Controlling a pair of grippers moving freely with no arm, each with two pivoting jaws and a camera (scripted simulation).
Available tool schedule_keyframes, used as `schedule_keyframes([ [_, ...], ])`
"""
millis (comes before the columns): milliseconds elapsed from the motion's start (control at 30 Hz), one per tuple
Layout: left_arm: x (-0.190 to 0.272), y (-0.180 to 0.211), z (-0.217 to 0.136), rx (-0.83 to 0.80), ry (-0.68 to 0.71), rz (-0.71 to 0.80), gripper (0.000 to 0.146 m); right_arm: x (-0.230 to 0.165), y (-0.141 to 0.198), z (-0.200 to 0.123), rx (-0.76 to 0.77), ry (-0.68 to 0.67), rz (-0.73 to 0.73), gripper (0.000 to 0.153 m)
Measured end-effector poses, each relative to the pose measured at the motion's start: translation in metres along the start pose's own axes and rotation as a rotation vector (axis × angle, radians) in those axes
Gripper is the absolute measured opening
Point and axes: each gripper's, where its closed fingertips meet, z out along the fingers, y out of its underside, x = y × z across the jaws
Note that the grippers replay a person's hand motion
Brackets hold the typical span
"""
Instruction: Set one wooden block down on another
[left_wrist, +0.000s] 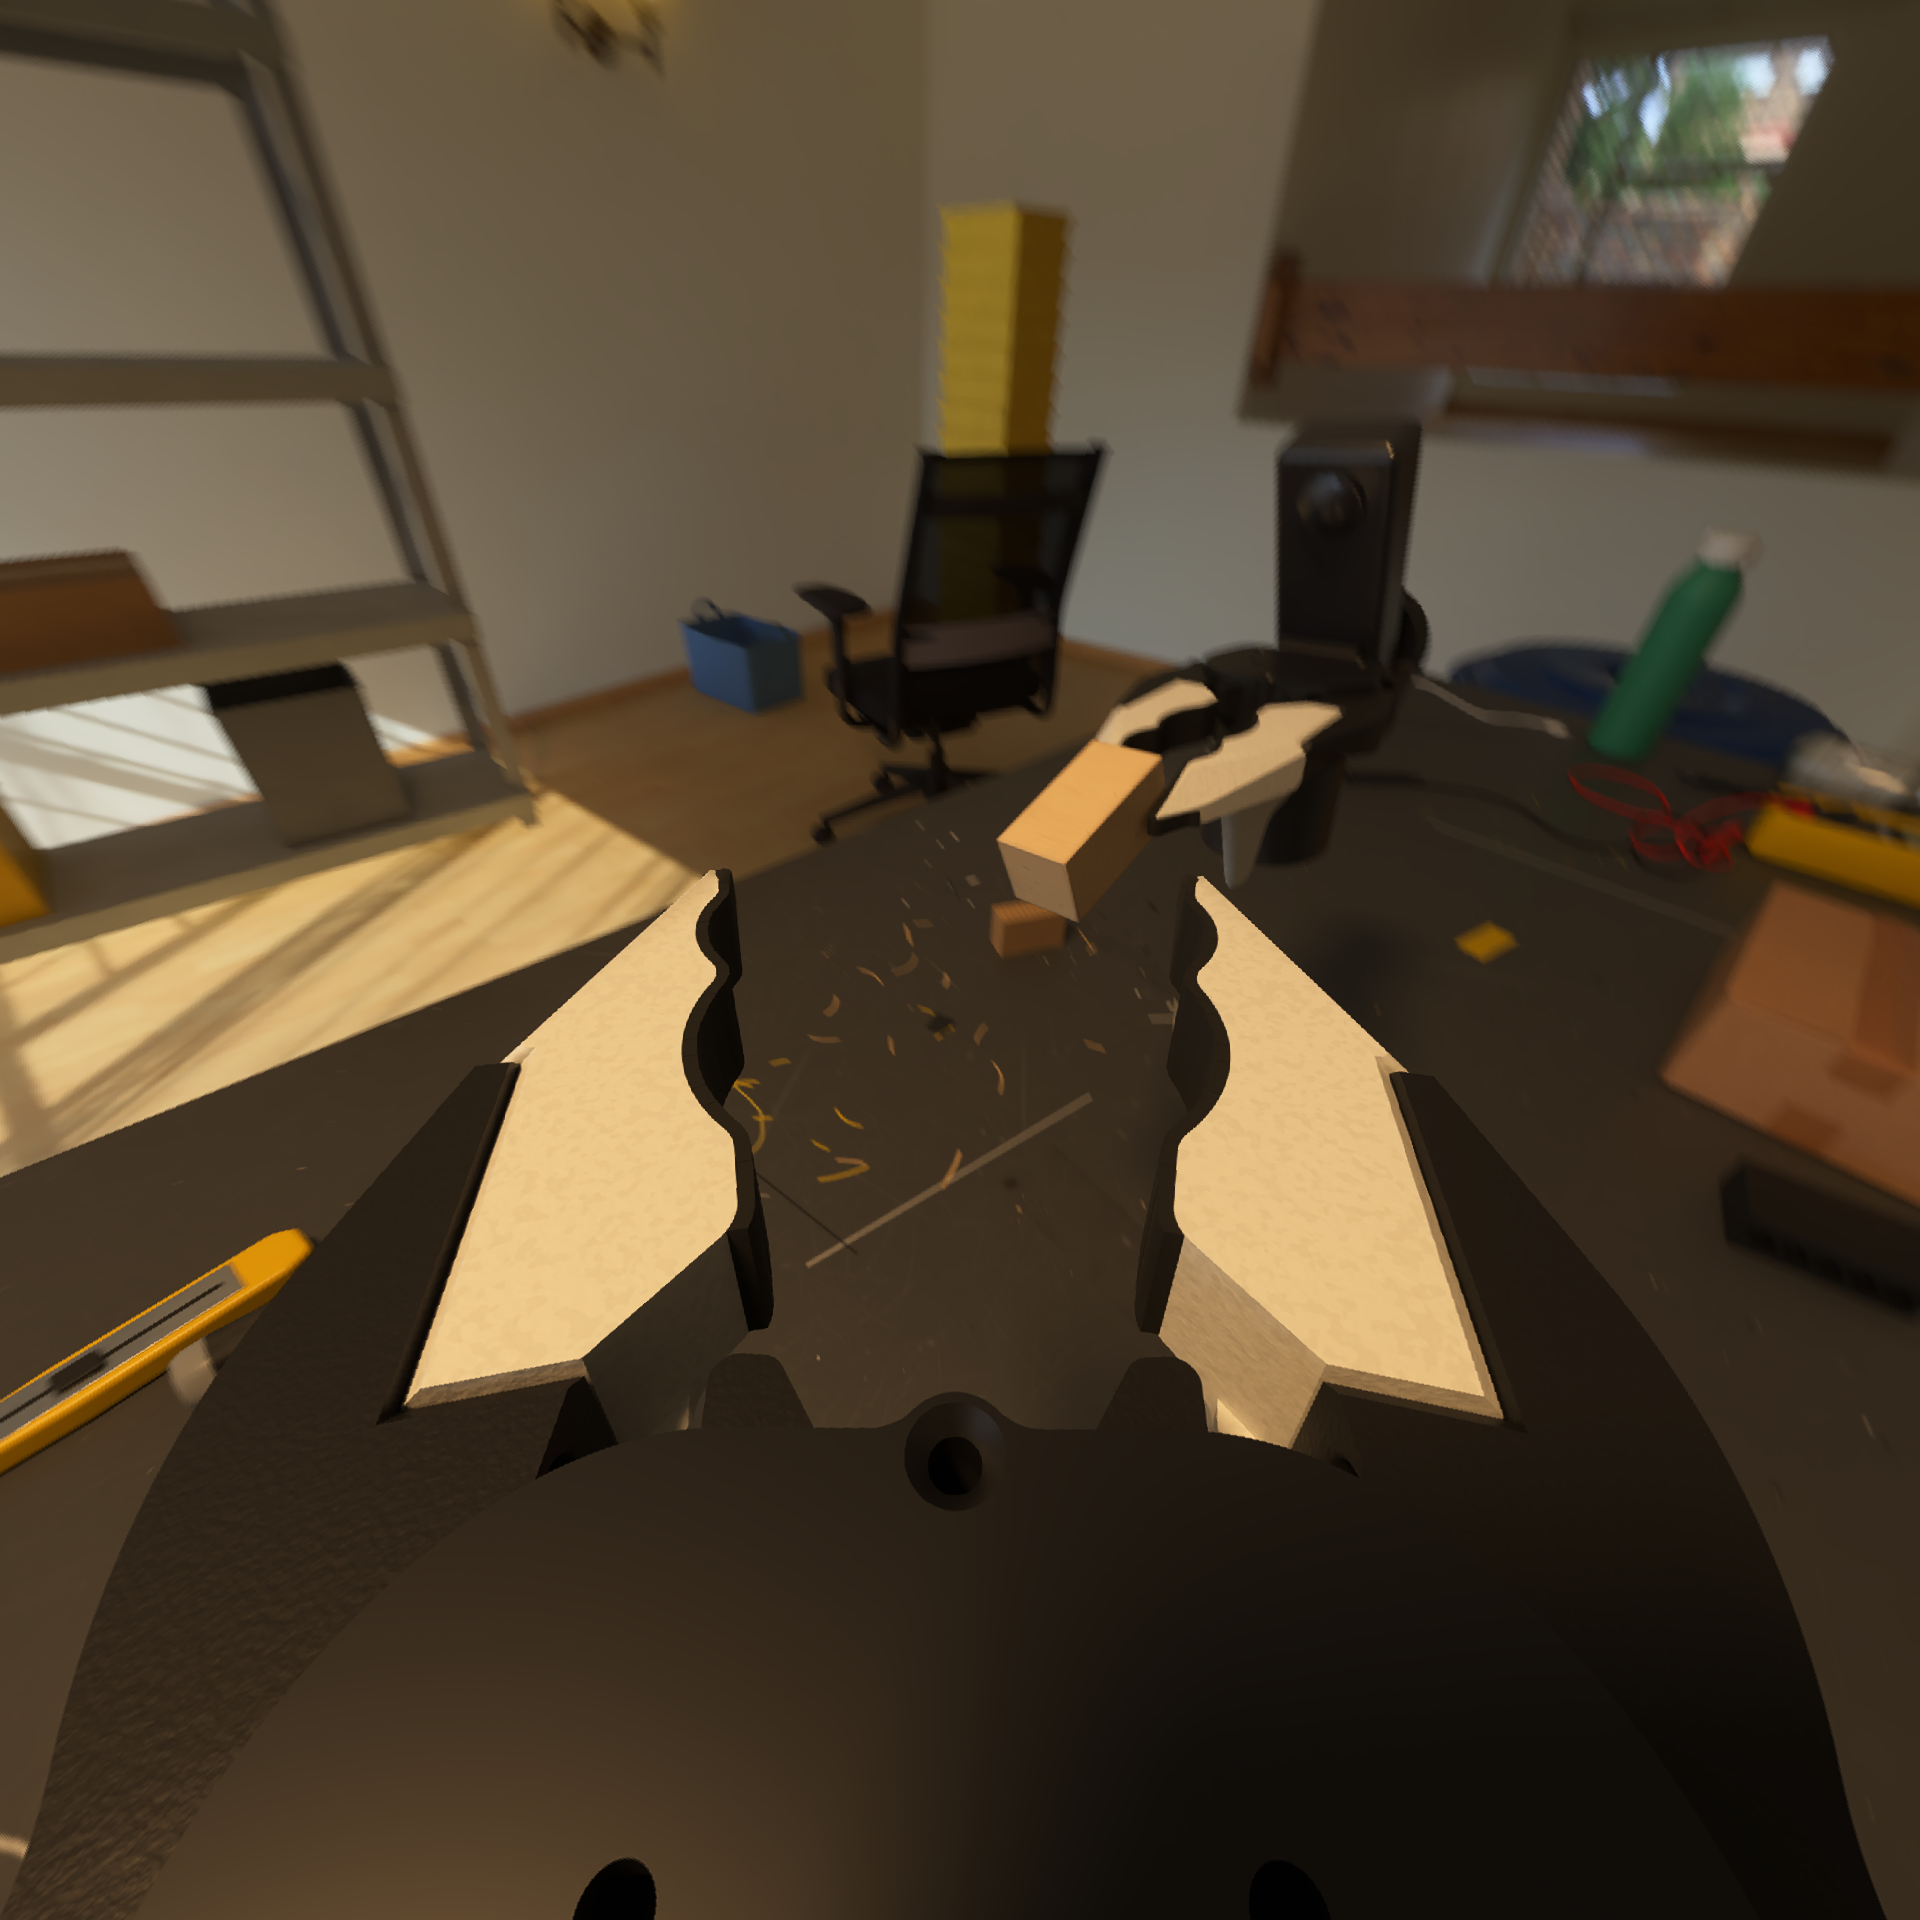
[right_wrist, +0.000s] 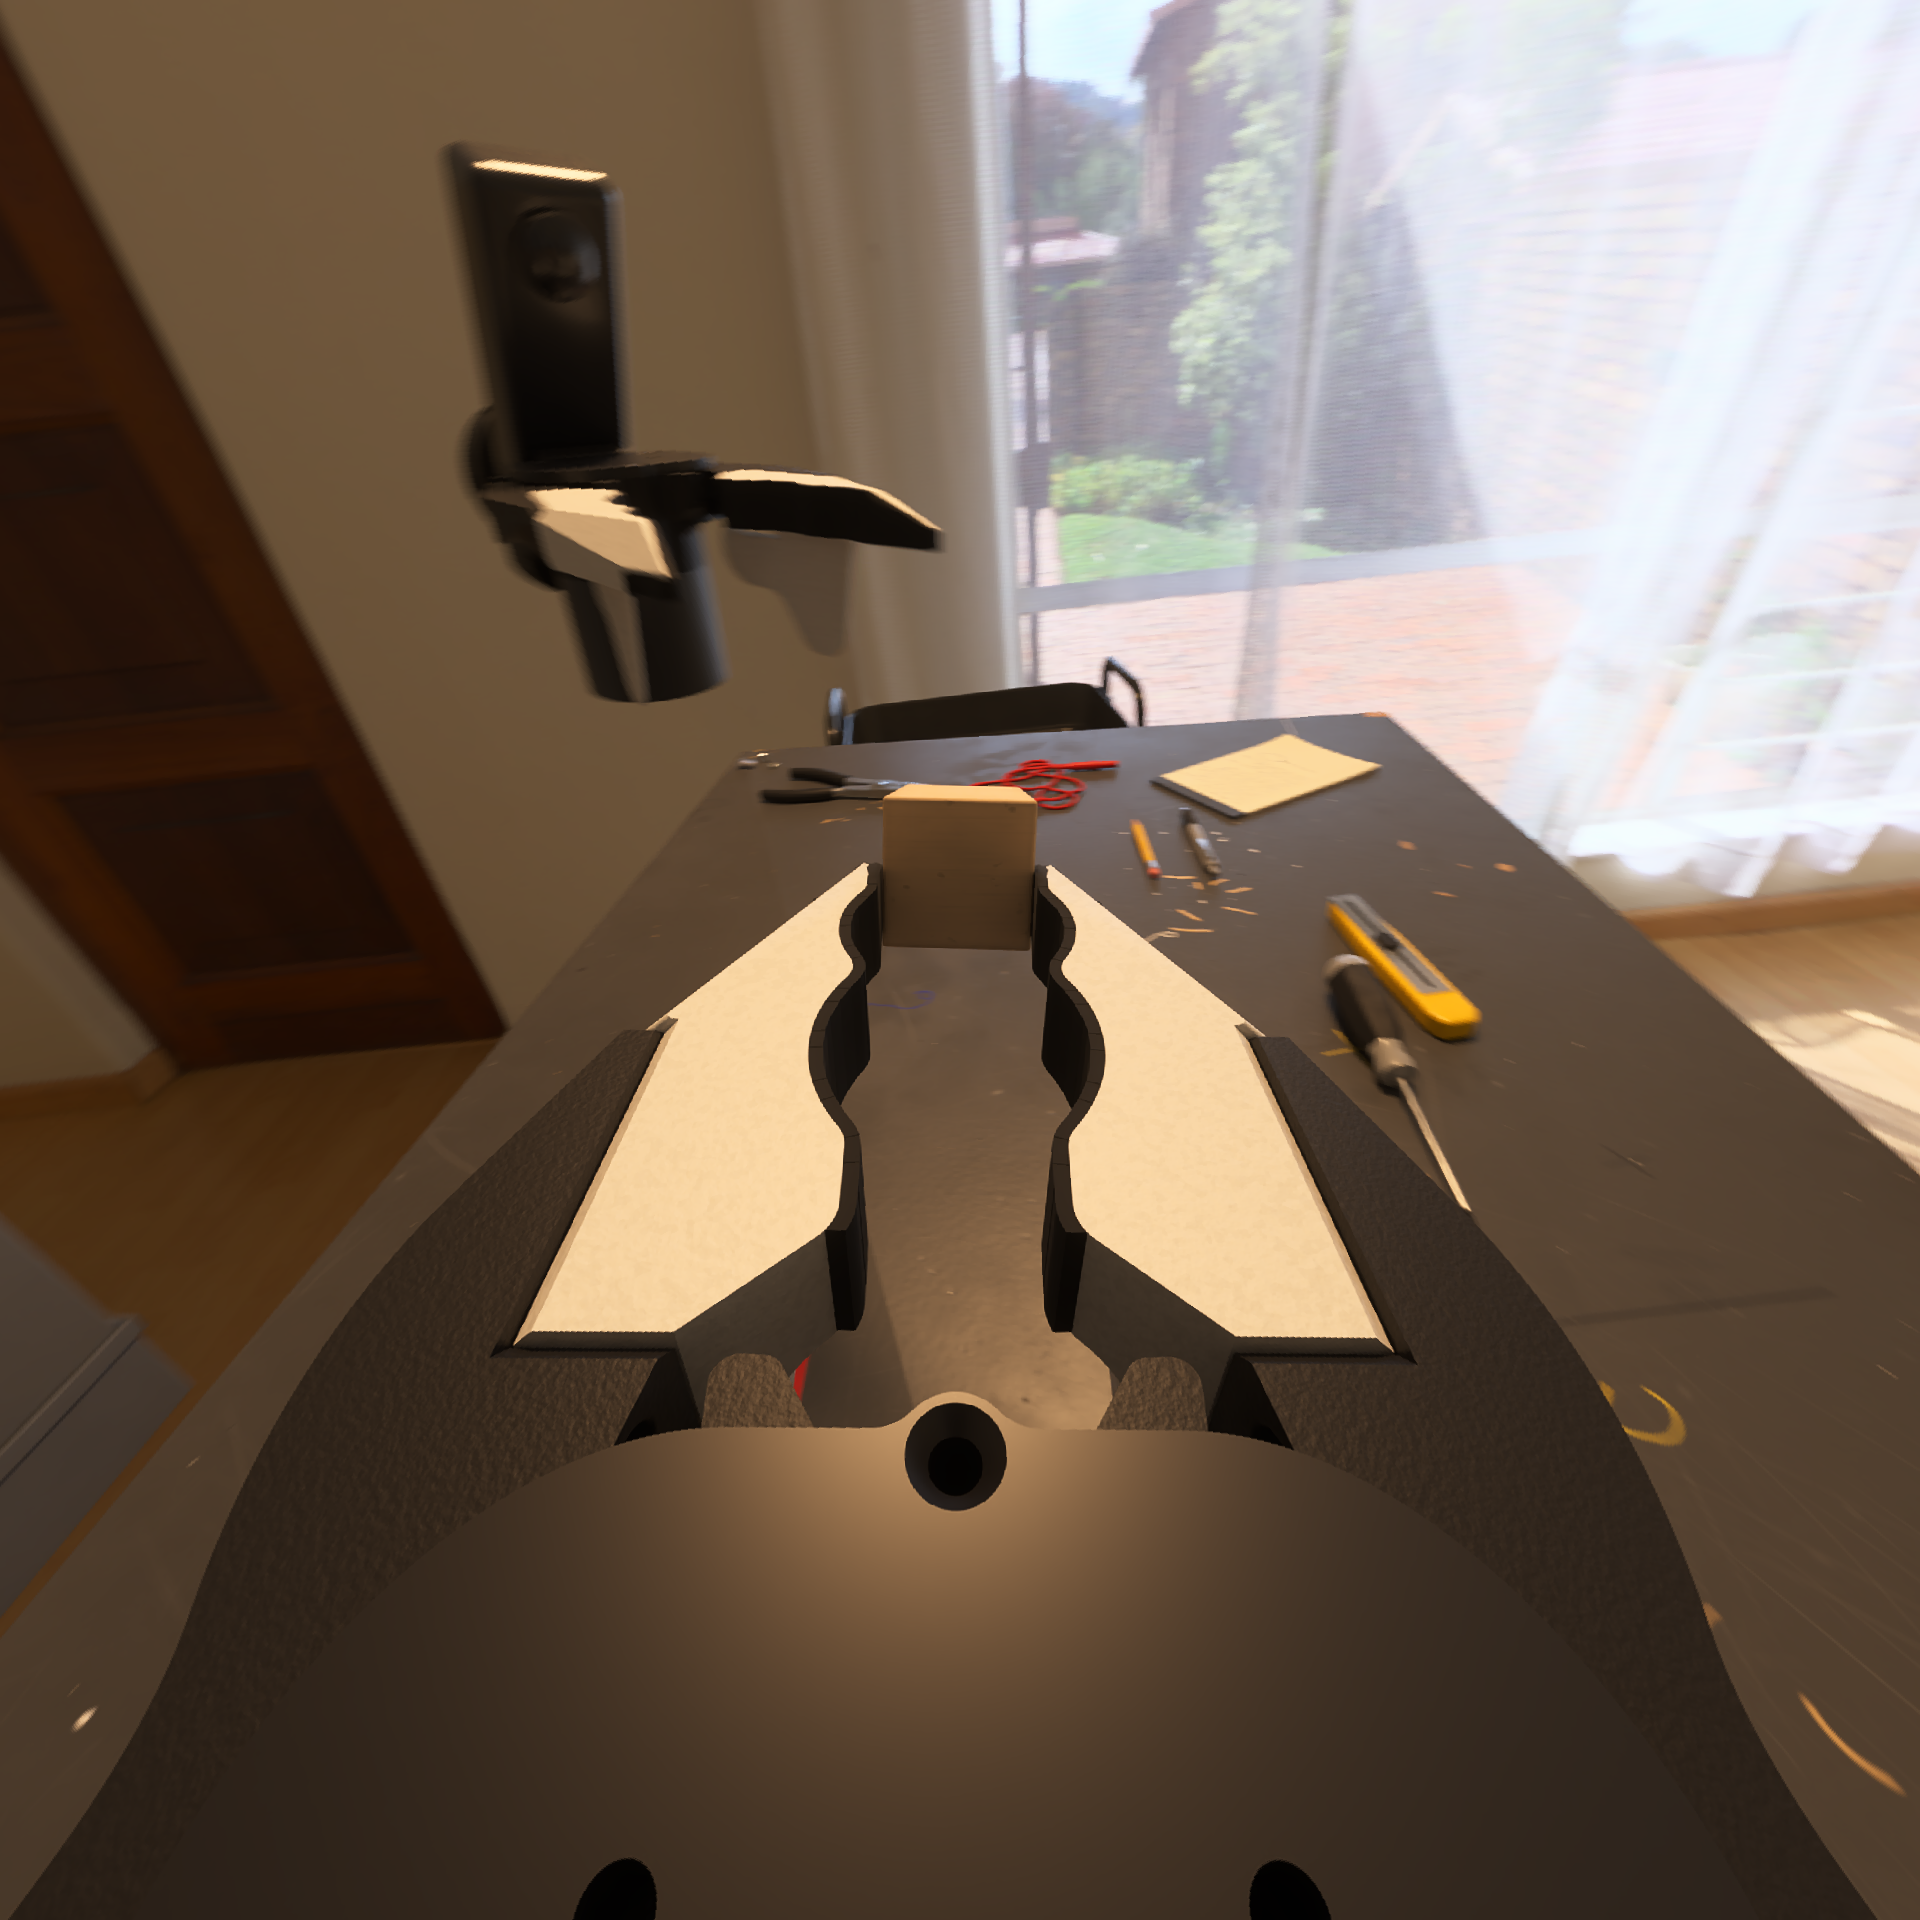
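My right gripper is shut on a long pale wooden block, gripped at its near end. In the left wrist view this right gripper holds the pale block tilted, far end low, just above a small darker wooden block lying on the dark table. I cannot tell whether the two blocks touch. The small block is hidden in the right wrist view. My left gripper is open and empty, some way short of both blocks. It also shows floating above the table's far left in the right wrist view.
Wood shavings litter the table. A yellow utility knife, cardboard, a green bottle and red cord lie around. The right wrist view shows a knife, screwdriver, notepad and pliers.
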Motion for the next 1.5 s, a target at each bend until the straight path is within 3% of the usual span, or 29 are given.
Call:
schedule_keyframes([
  [67, -0.003, -0.014, -0.019, 0.106, -0.056, -0.035, 0.081, 0.013, -0.004, -0.01, 0.007, 0.09, -0.003, 0.028],
  [200, 0.0, -0.036, -0.041, 0.295, -0.018, -0.061, 0.051, 0.049, -0.027, -0.038, -0.011, 0.314, -0.039, 0.028],
  [300, -0.006, -0.032, -0.045, 0.328, -0.058, -0.033, 0.034, 0.082, -0.066, -0.066, -0.068, 0.488, -0.091, 0.028],
  [400, -0.012, -0.026, -0.047, 0.338, -0.086, 0.088, 0.014, 0.116, -0.117, -0.104, -0.094, 0.722, -0.194, 0.028],
  [433, -0.007, -0.027, -0.049, 0.365, -0.037, 0.124, 0.001, 0.126, -0.134, -0.118, -0.098, 0.806, -0.232, 0.028],
  [533, 0.014, -0.031, -0.054, 0.436, 0.172, 0.119, 0.0, 0.15, -0.168, -0.153, -0.117, 1.002, -0.326, 0.028],
  [600, 0.016, -0.031, -0.052, 0.435, 0.199, 0.091, 0.0, 0.165, -0.174, -0.173, -0.161, 1.116, -0.357, 0.028],
  [867, -0.002, -0.015, -0.026, 0.284, -0.018, 0.146, 0.0, 0.204, -0.14, -0.217, -0.403, 1.468, -0.49, 0.028],
  [1100, 0.007, -0.004, -0.019, 0.193, 0.027, 0.175, 0.001, 0.224, -0.092, -0.228, -0.598, 1.619, -0.632, 0.028],
  [1267, 0.002, -0.002, -0.02, 0.18, -0.006, 0.185, 0.002, 0.229, -0.046, -0.232, -0.758, 1.609, -0.617, 0.028],
  [1500, 0.002, 0.001, -0.022, 0.174, 0.047, 0.144, 0.002, 0.214, 0.003, -0.228, -0.831, 1.444, -0.431, 0.028],
])
